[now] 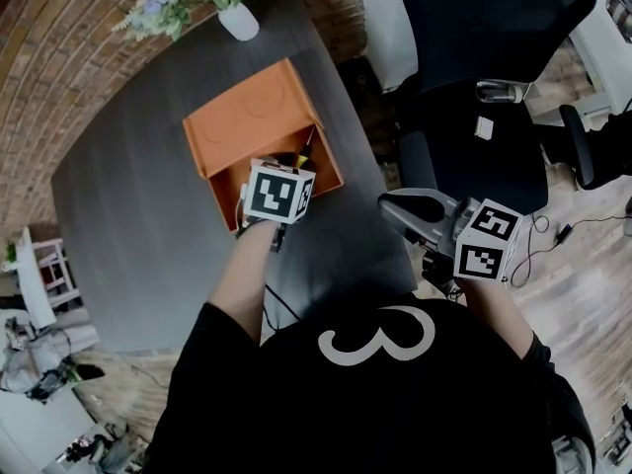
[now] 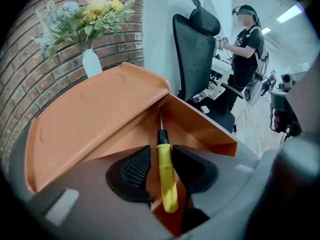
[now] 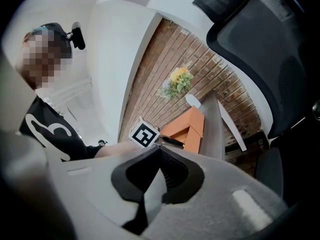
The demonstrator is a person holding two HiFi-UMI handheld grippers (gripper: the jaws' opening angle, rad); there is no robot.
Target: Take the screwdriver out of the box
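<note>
An orange box (image 1: 247, 126) lies open on the dark table (image 1: 138, 225), its lid flat behind it. The yellow-handled screwdriver (image 2: 166, 179) lies in the box's near right corner, its black collar and shaft pointing into the corner; only its tip end (image 1: 305, 146) shows in the head view. My left gripper (image 2: 162, 156) reaches steeply down into the box (image 2: 90, 129). The handle runs between the black pads (image 2: 132, 169), and orange gaps show beside its lower part. My right gripper (image 1: 390, 203) hangs off the table's right edge with its pads (image 3: 172, 171) together and nothing in them.
A white vase of flowers (image 1: 237, 18) stands at the table's far edge by a brick wall (image 1: 49, 77). A black office chair (image 1: 474, 146) sits just right of the table. A person (image 2: 245, 49) stands far off across the room.
</note>
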